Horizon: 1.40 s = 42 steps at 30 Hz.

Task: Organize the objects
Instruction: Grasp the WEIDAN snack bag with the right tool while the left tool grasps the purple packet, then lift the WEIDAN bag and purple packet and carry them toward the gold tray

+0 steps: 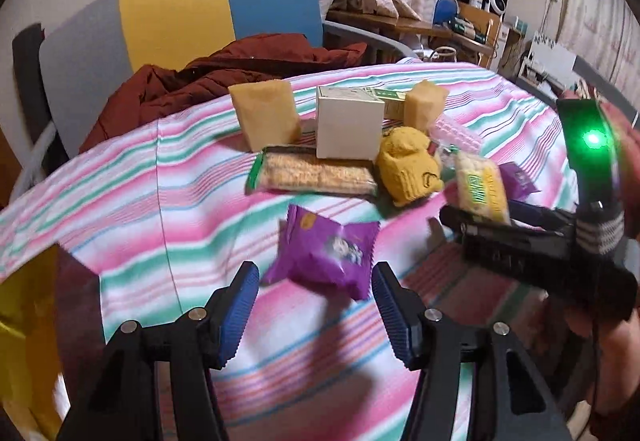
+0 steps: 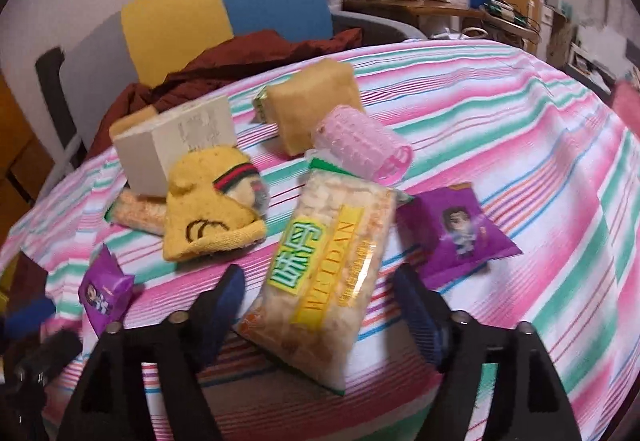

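Both grippers are shown with jaws wide, holding nothing. The left gripper (image 1: 314, 299) is aligned on a purple snack packet (image 1: 324, 253) at 12 o'clock, evidently for pickup. The right gripper (image 2: 320, 305) straddles a rice-cracker packet (image 2: 320, 281) labelled "WEIDAN", lying loose on the striped cloth (image 2: 520, 129).

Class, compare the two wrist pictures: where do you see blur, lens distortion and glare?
Left wrist view: the purple packet is smeared by motion blur, a green light glares at right, and the striped cloth bulges from fisheye distortion. Right wrist view: the rice cracker pack reads fairly sharp, while the black corners vignette.
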Each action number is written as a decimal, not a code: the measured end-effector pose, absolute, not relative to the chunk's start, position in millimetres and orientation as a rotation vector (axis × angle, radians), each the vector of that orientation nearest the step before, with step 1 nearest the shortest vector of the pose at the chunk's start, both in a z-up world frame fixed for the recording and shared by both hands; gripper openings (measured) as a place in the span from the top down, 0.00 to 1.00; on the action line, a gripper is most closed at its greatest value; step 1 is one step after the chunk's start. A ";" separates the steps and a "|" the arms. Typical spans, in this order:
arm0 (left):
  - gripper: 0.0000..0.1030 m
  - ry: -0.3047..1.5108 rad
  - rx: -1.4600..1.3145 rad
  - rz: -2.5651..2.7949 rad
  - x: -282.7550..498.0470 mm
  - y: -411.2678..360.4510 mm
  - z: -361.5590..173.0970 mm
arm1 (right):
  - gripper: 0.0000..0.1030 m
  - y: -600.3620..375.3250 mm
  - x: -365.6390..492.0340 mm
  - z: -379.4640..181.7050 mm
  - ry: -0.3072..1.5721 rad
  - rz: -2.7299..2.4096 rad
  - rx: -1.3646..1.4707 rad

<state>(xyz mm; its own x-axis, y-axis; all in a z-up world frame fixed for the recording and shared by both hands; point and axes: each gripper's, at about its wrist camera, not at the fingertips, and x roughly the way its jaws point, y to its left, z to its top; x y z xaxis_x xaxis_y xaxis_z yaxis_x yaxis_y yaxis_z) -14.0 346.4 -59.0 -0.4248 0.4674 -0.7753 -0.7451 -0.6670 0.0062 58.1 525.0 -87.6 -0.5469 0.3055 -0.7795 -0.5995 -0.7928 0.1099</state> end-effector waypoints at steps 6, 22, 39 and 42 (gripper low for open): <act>0.37 0.492 -0.953 2.105 -17.0 357.7 -67.0 | 0.17 522.3 59.2 -91.0 0.470 2.314 -1.084; 0.37 0.407 -0.981 2.062 -34.6 367.8 -87.7 | 0.55 534.3 96.9 -89.1 0.686 2.369 -0.817; 0.50 0.388 -0.901 2.105 -21.6 357.7 -88.8 | 0.58 527.7 101.5 -84.2 0.646 2.406 -0.766; 0.50 0.364 -0.887 2.123 -17.0 350.1 -85.9 | 0.59 524.8 101.7 -82.2 0.628 2.417 -0.759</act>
